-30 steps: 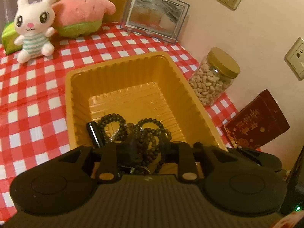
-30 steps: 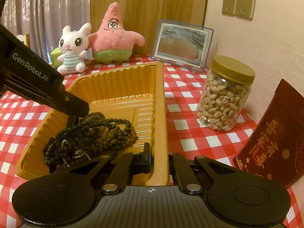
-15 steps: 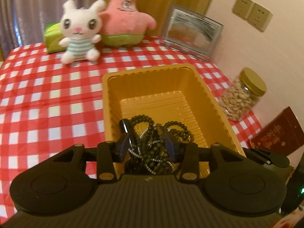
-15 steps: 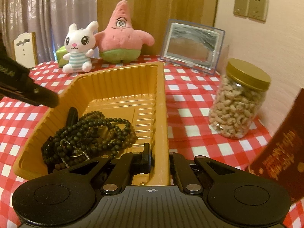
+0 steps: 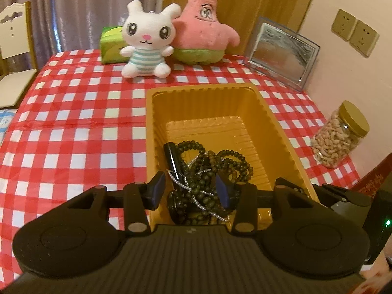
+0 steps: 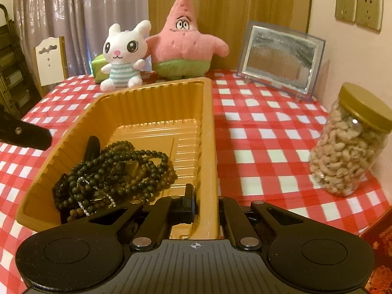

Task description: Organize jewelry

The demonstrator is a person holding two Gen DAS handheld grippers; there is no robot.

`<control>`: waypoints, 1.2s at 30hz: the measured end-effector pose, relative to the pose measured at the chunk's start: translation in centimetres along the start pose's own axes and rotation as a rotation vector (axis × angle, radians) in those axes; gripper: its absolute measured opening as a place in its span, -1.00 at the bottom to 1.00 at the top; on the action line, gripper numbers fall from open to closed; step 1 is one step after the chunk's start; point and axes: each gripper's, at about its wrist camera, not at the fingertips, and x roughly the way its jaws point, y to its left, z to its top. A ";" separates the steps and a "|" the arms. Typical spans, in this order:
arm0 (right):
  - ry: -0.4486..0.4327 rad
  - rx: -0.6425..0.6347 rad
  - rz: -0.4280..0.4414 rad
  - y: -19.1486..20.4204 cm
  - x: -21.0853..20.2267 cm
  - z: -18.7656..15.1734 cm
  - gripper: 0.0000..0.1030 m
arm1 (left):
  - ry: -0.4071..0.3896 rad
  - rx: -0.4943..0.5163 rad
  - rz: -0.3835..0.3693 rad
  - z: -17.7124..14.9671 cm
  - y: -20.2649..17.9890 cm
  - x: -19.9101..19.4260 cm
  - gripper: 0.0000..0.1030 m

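- Lying in a tangled heap: dark bead strands point(image 5: 208, 169) with a thin silver chain point(image 5: 196, 197) and a black stick-shaped item point(image 5: 172, 156), all on the floor of the yellow ribbed tray point(image 5: 276, 132), at its near end.
- Left gripper point(image 5: 191, 191): jaws partly apart and just been opening, straddling the heap from above; pads clear of the beads, nothing gripped.
- Right gripper point(image 6: 204, 204): jaws pinched tight onto the tray's near right wall, one finger inside, the other outside; heap off to the left of those jaws.
- Beyond the jaws, under the tray: red-and-white checked tablecloth point(image 5: 73, 127).
- Far past the tray: white bunny plush point(image 5: 147, 41), pink starfish plush point(image 5: 205, 29), green box point(image 5: 111, 44), clear picture frame point(image 5: 281, 51).
- Right of the jaws: jar of nuts point(image 6: 350, 147) with gold lid, dark red box point(image 5: 372, 178), wall sockets point(image 6: 357, 7).
- Behind all: grey curtain point(image 6: 73, 7), wooden panel point(image 6: 220, 5), white chair point(image 5: 14, 49) at far left.
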 end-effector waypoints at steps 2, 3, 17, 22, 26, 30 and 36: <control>0.002 0.011 0.011 -0.2 0.2 0.0 -0.92 | 0.001 -0.003 0.010 -0.2 0.0 0.1 -0.19; 0.004 0.012 0.016 -0.4 0.4 0.0 -0.92 | 0.001 -0.004 0.013 -0.2 -0.1 0.2 -0.19; -0.022 0.081 0.086 -2.4 0.4 0.0 0.51 | -0.015 -0.013 0.047 -0.9 -1.4 0.2 0.11; -0.058 0.095 0.078 -3.3 -0.6 0.5 0.58 | -0.035 -0.002 0.060 -1.2 -1.8 -0.4 0.15; -0.064 0.081 0.080 -3.7 -1.9 0.5 0.58 | -0.056 -0.002 0.069 -1.5 -2.2 -1.3 0.26; -0.071 0.036 0.067 -3.4 -3.7 0.0 0.58 | -0.088 0.007 0.077 -2.1 -2.8 -2.7 0.42; -0.097 0.027 0.110 -3.4 -7.0 -0.7 0.58 | -0.144 -0.012 0.097 -3.6 -3.3 -5.6 0.66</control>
